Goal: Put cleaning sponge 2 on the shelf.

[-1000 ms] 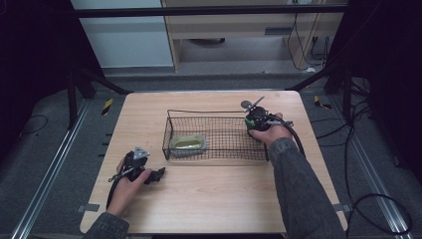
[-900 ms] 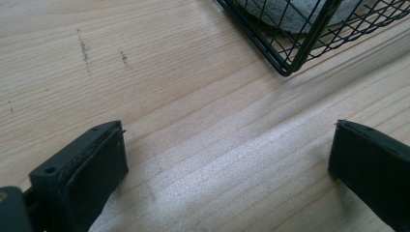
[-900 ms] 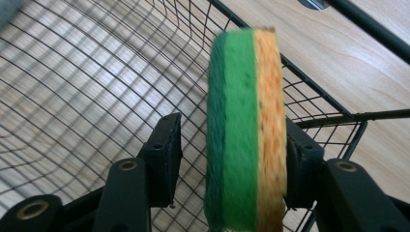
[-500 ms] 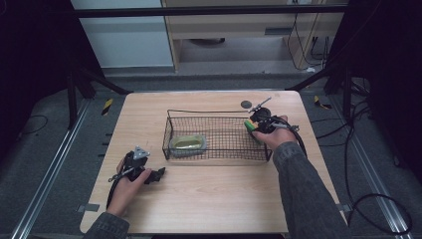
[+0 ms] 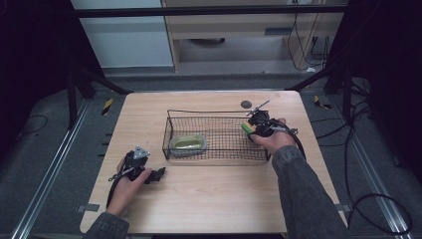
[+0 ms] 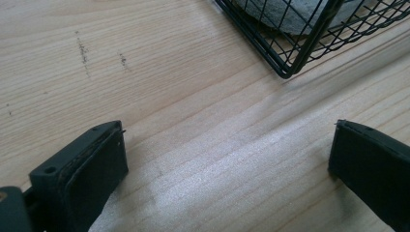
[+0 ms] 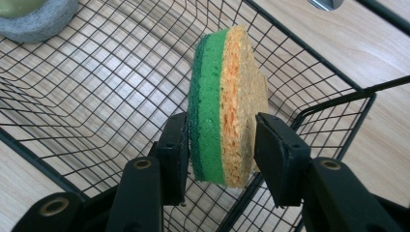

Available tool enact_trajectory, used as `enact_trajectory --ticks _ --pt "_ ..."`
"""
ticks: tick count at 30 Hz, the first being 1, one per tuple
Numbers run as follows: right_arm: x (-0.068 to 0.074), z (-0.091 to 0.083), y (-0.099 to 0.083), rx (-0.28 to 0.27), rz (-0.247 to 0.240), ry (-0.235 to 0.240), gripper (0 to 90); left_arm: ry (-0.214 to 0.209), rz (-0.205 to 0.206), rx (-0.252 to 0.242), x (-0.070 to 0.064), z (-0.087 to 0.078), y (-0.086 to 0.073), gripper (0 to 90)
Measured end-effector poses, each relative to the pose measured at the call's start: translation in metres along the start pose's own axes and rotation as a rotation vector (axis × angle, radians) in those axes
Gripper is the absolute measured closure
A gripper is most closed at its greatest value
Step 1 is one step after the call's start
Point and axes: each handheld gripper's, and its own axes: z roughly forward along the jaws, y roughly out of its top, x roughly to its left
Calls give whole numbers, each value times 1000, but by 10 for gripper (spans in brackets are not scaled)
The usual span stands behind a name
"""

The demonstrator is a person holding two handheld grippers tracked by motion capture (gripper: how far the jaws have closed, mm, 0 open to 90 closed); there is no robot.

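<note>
In the high view, a person is sitting at a light wooden table (image 5: 209, 199) with a black wire basket (image 5: 217, 134) standing near its middle. The right gripper (image 5: 251, 128) is reaching over the basket's right end, carrying a green and tan sponge (image 5: 246, 128) just above the rim there, probably so that it can go down inside the mesh. At the basket's left end a grey dish (image 5: 187, 144) with something yellowish-green in it is lying on the basket floor. The left gripper (image 5: 158, 174) is resting on the table near the basket's front left corner, well apart from the sponge, and seems to be waiting out of the way. A small dark round thing (image 5: 246, 104) is lying on the table beyond the basket.

In the left gripper view, the two black jaws are standing wide apart with nothing between them, bare wood showing in the gap. The basket's corner (image 6: 290, 67) is sitting just ahead, with the grey dish (image 6: 290, 14) behind the wires.

In the right gripper view, the jaws are clamping the sponge (image 7: 227, 106) on its two flat faces, one pad on the green layer and one on the tan layer, so it is standing on edge. It is hanging over the basket's mesh floor (image 7: 96, 87), and the grey dish (image 7: 38, 19) is sitting far off at the other end, leaving this end free for the sponge.
</note>
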Motion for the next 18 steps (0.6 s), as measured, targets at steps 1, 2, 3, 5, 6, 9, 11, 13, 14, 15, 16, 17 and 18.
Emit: enact_trajectory --ticks 1,2,3,5,6,9,11,13,14,15,16,17,18 --pt "1 0 0 -2 -1 -1 553 0 0 0 0 0 0 0" --pt "2 -1 -1 -9 3 4 542 0 0 0 0 0 0 0" --pt "3 -2 -1 -7 6 7 525 0 -1 0 0 0 0 0" --pt "4 -5 -1 -7 22 22 507 0 0 0 0 0 0 0" --pt "4 -7 -2 -12 24 31 504 0 0 0 0 0 0 0" --pt "5 -10 -3 -14 28 35 491 0 0 0 0 0 0 0" --pt "4 -12 -5 -22 30 35 478 0 0 0 0 0 0 0" --pt "3 -14 -5 -29 35 36 459 0 0 0 0 0 0 0" --pt "3 -15 -6 -33 35 37 444 1 0 0 0 0 0 0" --pt "3 -16 -6 -37 40 34 429 0 0 1 0 0 0 0" --pt "2 -17 -7 -44 42 33 413 0 0 1 0 0 0 0" --pt "2 -18 -7 -49 45 29 396 0 0 1 0 0 0 0" --pt "1 -20 -8 -61 48 26 375 0 0 0 0 0 0 0"
